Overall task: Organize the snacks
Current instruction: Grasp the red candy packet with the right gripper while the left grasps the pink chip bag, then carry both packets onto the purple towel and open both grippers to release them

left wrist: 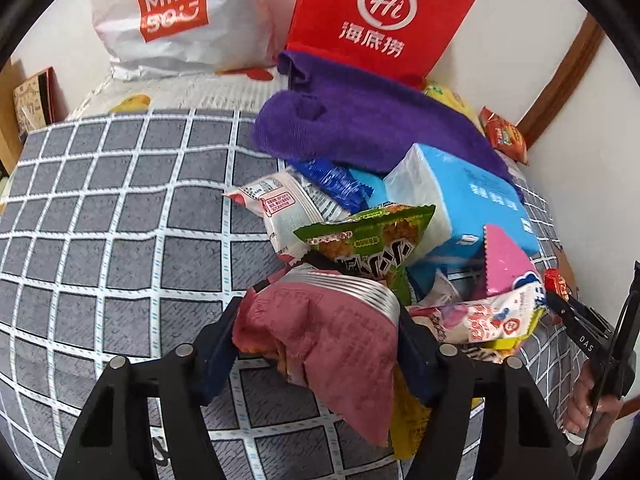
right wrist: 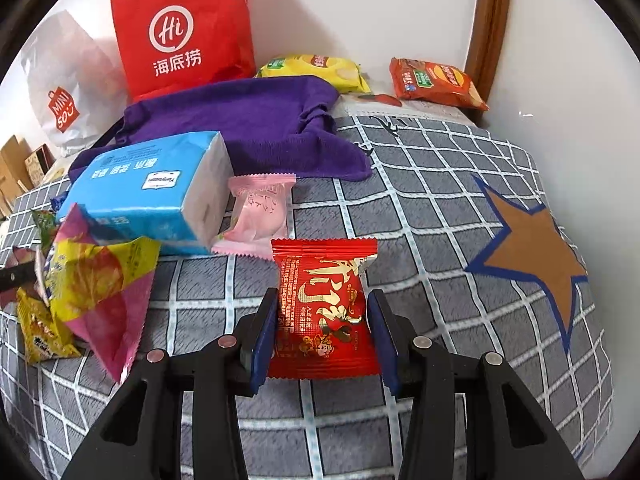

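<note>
I am in a home bedroom. A bed with a grey checked blanket (right wrist: 400, 208) fills the view. Behind the blanket, a red shopping bag (right wrist: 184, 28) and a white shopping bag (left wrist: 176, 20) lean against a plain white wall (right wrist: 360, 8).

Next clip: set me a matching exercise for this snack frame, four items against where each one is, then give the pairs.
Items:
1. dusty-pink crinkled snack packet
2. red foil snack packet with gold lettering
3. pale pink wrapped pastry
4. orange crisp bag

Places:
A. far end of the bed, near the brown wooden frame
B. between the left gripper's fingers
C. against the light blue tissue pack
D. between the right gripper's fingers

Pairs: 1-B, 2-D, 3-C, 4-A
</note>
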`<action>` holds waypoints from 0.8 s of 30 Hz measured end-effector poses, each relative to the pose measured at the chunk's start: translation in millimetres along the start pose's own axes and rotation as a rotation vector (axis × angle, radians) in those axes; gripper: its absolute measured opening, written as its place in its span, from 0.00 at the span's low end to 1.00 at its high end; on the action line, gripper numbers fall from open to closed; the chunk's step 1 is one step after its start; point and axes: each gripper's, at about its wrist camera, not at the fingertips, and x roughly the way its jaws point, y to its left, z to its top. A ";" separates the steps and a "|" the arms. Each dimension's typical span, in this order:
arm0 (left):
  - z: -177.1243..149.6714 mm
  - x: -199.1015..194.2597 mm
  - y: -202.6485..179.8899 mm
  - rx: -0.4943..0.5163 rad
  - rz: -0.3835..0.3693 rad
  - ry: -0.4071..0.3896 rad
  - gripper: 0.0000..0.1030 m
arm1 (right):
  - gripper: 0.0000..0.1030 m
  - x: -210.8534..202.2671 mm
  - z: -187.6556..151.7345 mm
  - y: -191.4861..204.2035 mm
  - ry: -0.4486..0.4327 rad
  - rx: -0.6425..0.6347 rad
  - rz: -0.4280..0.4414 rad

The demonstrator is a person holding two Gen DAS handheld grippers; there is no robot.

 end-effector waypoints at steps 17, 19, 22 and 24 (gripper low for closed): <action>-20.7 -66.2 -6.9 0.013 -0.010 -0.078 0.64 | 0.43 -51.0 -19.4 15.8 -0.040 -0.010 0.024; -19.6 -73.3 -18.1 0.035 -0.016 -0.085 0.64 | 0.43 -58.1 -19.1 19.0 -0.047 -0.015 0.027; -15.1 -79.4 -36.0 0.065 -0.027 -0.090 0.64 | 0.43 -69.1 -16.8 23.7 -0.059 -0.022 0.041; -11.0 -80.9 -45.6 0.078 -0.042 -0.092 0.64 | 0.43 -76.1 -14.0 27.4 -0.065 -0.028 0.049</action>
